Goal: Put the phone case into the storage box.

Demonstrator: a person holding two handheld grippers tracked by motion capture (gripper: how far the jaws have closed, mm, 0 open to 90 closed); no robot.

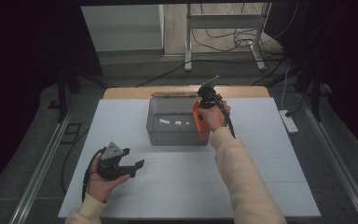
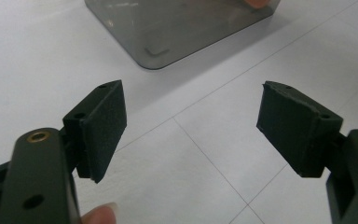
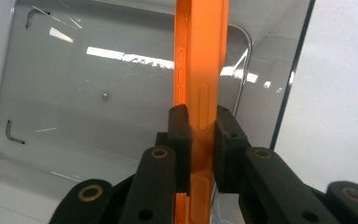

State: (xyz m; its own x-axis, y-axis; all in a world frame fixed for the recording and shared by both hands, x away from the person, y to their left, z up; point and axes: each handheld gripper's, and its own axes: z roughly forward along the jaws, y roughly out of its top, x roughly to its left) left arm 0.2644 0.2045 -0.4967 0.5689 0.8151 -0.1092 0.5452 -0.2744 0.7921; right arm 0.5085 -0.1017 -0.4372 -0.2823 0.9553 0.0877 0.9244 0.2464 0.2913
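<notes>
- Over the right end of the smoky translucent bin (image 1: 175, 122), I had the right gripper (image 1: 204, 105) pointed down, its jaws clenched on the thin edge of an orange phone case (image 3: 200, 88), so the case hung upright inside the bin along its right wall.
- I judged that edge grip suited lowering the case in without catching the rim.
- The case looked like smooth, glossy plastic, flat and slim, with moulded button slots along its side.
- The bin was hard grey-tinted plastic with rounded corners, and its glossy floor reflected the ceiling lights.
- Near the front left of the white table (image 1: 270, 186), my left gripper (image 1: 133, 167) waited with its jaws released, nothing between their matte foam-like pads (image 2: 106, 126), well apart from the bin.
</notes>
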